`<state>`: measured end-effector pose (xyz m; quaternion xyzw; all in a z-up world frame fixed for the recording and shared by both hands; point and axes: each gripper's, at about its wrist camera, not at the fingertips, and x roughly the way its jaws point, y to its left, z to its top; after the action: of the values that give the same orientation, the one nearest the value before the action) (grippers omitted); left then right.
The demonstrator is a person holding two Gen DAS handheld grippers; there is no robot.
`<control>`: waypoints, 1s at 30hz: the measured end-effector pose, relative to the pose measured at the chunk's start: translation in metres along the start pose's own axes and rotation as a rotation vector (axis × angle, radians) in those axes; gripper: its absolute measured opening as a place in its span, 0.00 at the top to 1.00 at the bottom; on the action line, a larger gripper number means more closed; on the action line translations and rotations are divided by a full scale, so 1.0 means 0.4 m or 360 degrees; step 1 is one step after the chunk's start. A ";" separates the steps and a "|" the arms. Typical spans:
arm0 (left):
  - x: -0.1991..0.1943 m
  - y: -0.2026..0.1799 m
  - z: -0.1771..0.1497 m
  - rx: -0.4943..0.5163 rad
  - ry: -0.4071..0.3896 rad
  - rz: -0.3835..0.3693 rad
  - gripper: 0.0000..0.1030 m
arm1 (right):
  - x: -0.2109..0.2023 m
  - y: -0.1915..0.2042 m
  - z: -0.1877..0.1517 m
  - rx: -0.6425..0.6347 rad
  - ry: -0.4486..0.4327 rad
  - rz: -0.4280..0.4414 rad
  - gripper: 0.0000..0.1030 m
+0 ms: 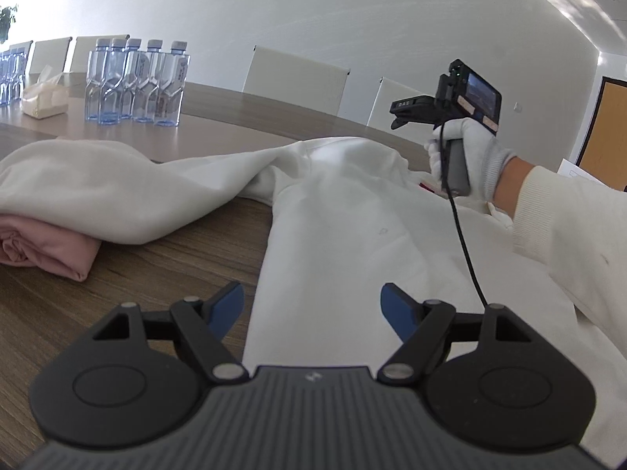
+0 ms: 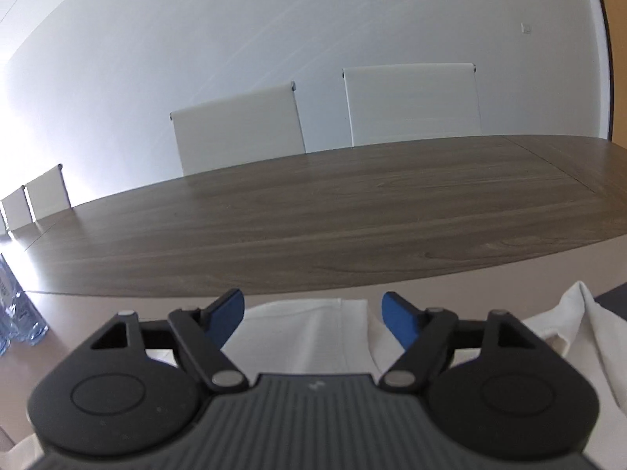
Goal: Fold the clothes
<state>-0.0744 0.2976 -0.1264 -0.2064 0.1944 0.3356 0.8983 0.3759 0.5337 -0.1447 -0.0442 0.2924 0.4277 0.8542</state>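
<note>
Left wrist view: our left gripper hangs spread wide over the white garment, nothing pinched. The garment sprawls across the wooden table, one part draped over a folded pink garment. Our right gripper is splayed too, above the white cloth's far edge, gloved hand on its handle. Water bottles stand further back.

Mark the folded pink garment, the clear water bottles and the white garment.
Folded pink garment (image 1: 47,246), left wrist view, top fold.
Clear water bottles (image 1: 137,82), left wrist view, middle bottle's body.
White garment (image 1: 333,235), left wrist view, flat centre.
</note>
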 end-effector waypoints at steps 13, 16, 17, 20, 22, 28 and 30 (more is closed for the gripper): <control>0.022 -0.010 -0.023 0.0057 0.0057 0.0068 0.25 | -0.421 -0.214 -0.088 0.0229 0.0218 0.0325 0.20; 0.020 -0.013 -0.026 0.0073 0.0041 0.0075 0.24 | -0.484 -0.297 -0.106 0.0348 0.0211 0.0297 0.20; 0.020 -0.012 -0.026 0.0071 0.0041 0.0077 0.23 | -0.500 -0.320 -0.109 0.0377 0.0210 0.0300 0.20; 0.024 -0.010 -0.027 0.0062 0.0047 0.0078 0.23 | -0.549 -0.394 -0.118 0.0424 0.0203 0.0303 0.20; 0.027 -0.009 -0.028 0.0063 0.0054 0.0082 0.23 | -0.581 -0.431 -0.120 0.0420 0.0194 0.0290 0.20; 0.029 0.014 -0.020 0.0043 0.0042 0.0045 0.23 | -0.792 -0.428 -0.091 -0.0027 0.0199 0.0266 0.20; 0.031 0.029 -0.015 0.0005 0.0035 0.0070 0.22 | -0.909 -0.414 -0.087 -0.0244 0.0148 0.0242 0.20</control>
<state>-0.0751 0.3092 -0.1401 -0.2043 0.2091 0.3528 0.8889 0.3166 0.1618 -0.0070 -0.1067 0.3007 0.5099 0.7988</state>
